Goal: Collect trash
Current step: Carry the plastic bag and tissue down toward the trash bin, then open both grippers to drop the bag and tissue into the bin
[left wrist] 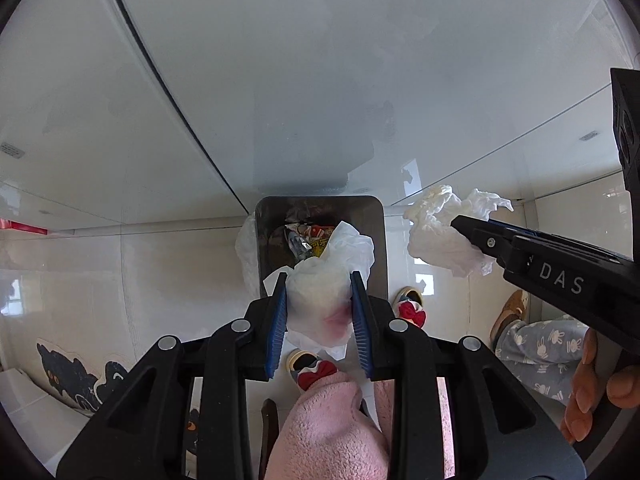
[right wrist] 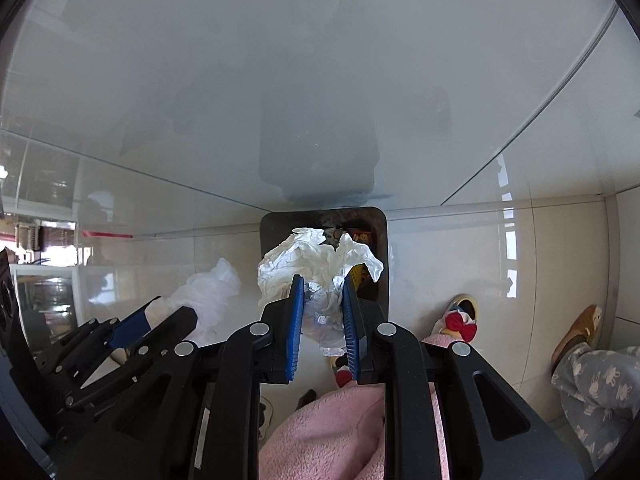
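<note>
My left gripper is shut on a crumpled white tissue with a red stain, held above the open dark trash bin on the floor. The bin holds wrappers. My right gripper is shut on a second crumpled white tissue, also over the bin. In the left wrist view the right gripper and its tissue sit to the right of the bin. In the right wrist view the left gripper and its tissue are at lower left.
A white cabinet front rises behind the bin. The floor is glossy pale tile. Slippered feet with red bows, pink trouser legs and a second person's patterned leg stand close by. A cat-print mat lies at left.
</note>
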### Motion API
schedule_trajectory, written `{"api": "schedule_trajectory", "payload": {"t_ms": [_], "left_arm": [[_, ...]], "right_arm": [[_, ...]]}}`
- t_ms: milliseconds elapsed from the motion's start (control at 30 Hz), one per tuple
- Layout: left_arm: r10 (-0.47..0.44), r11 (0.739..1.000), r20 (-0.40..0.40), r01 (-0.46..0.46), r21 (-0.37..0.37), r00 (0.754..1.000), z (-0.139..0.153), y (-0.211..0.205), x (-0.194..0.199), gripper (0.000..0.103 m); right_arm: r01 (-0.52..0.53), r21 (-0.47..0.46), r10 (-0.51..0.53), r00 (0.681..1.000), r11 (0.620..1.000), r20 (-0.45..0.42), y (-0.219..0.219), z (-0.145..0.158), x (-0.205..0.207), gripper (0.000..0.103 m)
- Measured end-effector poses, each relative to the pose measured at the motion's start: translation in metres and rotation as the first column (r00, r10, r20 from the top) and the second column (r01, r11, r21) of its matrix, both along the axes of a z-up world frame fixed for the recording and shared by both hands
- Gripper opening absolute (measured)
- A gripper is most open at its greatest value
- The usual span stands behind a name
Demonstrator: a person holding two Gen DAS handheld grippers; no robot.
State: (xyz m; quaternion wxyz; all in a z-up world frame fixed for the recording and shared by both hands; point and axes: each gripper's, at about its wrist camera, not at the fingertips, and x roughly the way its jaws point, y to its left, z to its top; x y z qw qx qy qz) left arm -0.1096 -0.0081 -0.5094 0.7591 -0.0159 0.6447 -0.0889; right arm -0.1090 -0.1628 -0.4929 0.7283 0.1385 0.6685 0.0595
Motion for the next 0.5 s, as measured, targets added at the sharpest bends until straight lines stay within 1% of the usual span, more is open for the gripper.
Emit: {"api": "schedule_trajectory", "payload": {"t_ms": [67, 167, 267, 333, 367, 400, 433, 467, 500], "left_arm": [[-0.004, 1.0, -0.006, 0.004, 0.0, 1.0, -0.005, 0.002, 0.001, 0.028], [0.001, 1.0, -0.019, -0.001, 0.001, 1.0, -0.011, 0.003, 0.005, 0.029], [-0.001, 1.0, -0.02, 0.001, -0.006, 1.0, -0.01, 0.002, 0.007, 0.034], [-0.005, 1.0, -0.013, 0.005, -0.005, 1.0, -0.007, 0.002, 0.006, 0.036], [-0.005, 1.0, -0.013, 0.004, -0.007, 1.0, -0.006, 0.002, 0.006, 0.036], [-0.003, 1.0, -0.016, 0.003, -0.008, 1.0, -0.005, 0.002, 0.007, 0.036], [-0.002, 1.0, -0.018, 0.002, -0.007, 1.0, -0.006, 0.002, 0.007, 0.037], [0.0, 1.0, -0.019, 0.0, -0.004, 1.0, -0.005, 0.003, 0.006, 0.038], [0.001, 1.0, -0.018, -0.001, -0.001, 1.0, -0.004, 0.004, 0.007, 0.044]], "right_arm": [[0.006, 0.003, -0.006, 1.0, 1.0, -0.013, 0.003, -0.007, 0.002, 0.02], [0.011, 0.009, -0.011, 1.0, 1.0, -0.026, 0.006, -0.011, 0.008, 0.021], [0.027, 0.025, -0.026, 0.999, 0.999, -0.041, 0.005, -0.013, 0.015, 0.023], [0.026, 0.034, -0.025, 0.999, 0.999, -0.045, 0.003, -0.013, 0.018, 0.027], [0.023, 0.038, -0.021, 0.999, 0.999, -0.045, 0.004, -0.013, 0.019, 0.028], [0.02, 0.036, -0.019, 0.999, 0.999, -0.043, 0.004, -0.014, 0.018, 0.031], [0.021, 0.037, -0.02, 0.999, 0.999, -0.04, 0.004, -0.014, 0.019, 0.039], [0.026, 0.038, -0.024, 0.999, 0.999, -0.038, 0.004, -0.013, 0.02, 0.045], [0.031, 0.04, -0.029, 0.999, 0.999, -0.037, 0.004, -0.013, 0.019, 0.053]]}}
